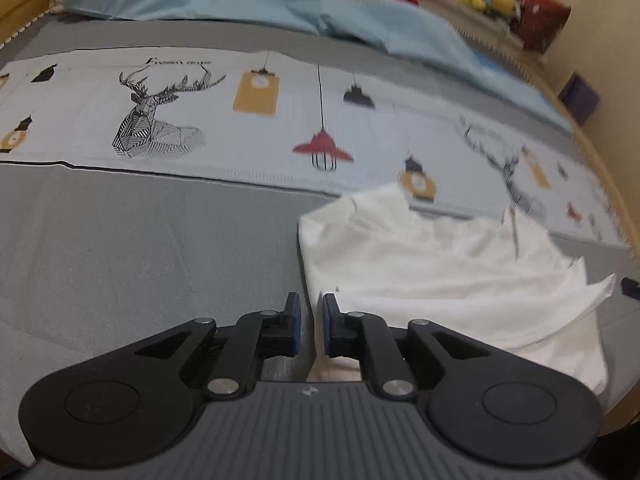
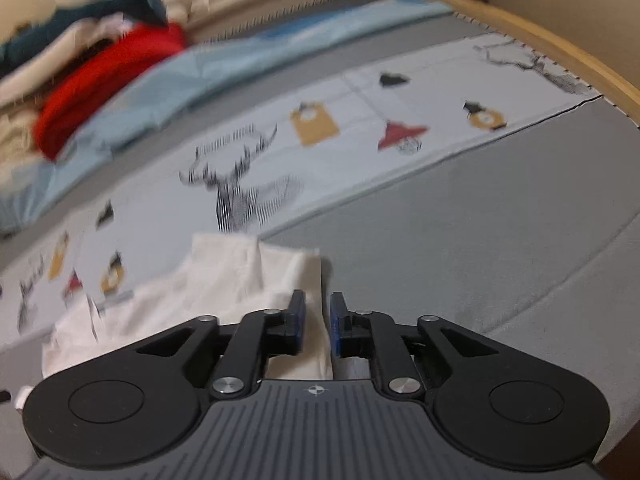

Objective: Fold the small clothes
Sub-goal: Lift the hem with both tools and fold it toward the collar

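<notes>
White cotton is your landmark: the small white garment (image 1: 440, 276) lies rumpled on the grey bed sheet (image 1: 120, 248), just on the near side of the pale printed band with its deer and lamps (image 1: 160, 116), and everything else is best read from it. Your left gripper (image 1: 311, 322) sits at the garment's left edge, its jaws parted only a narrow slot, with the cloth's edge running up to and under the right-hand pad; nothing looks pinched between the blue pads (image 1: 297, 324). Your right gripper (image 2: 318, 322) sits at the opposite edge of the garment (image 2: 224, 280), jaws a little wider, a strip of white showing through the gap but lying slack, so I judge it is not clamped there either. Having one tool at each side edge suits a fold that carries both corners together and keeps the hem square. Beyond the garment, past the printed band, the light blue cloth (image 1: 280, 8) and the red clothing (image 2: 100, 80) lie well apart, leaving the sheet around the garment free for laying the fold flat.
</notes>
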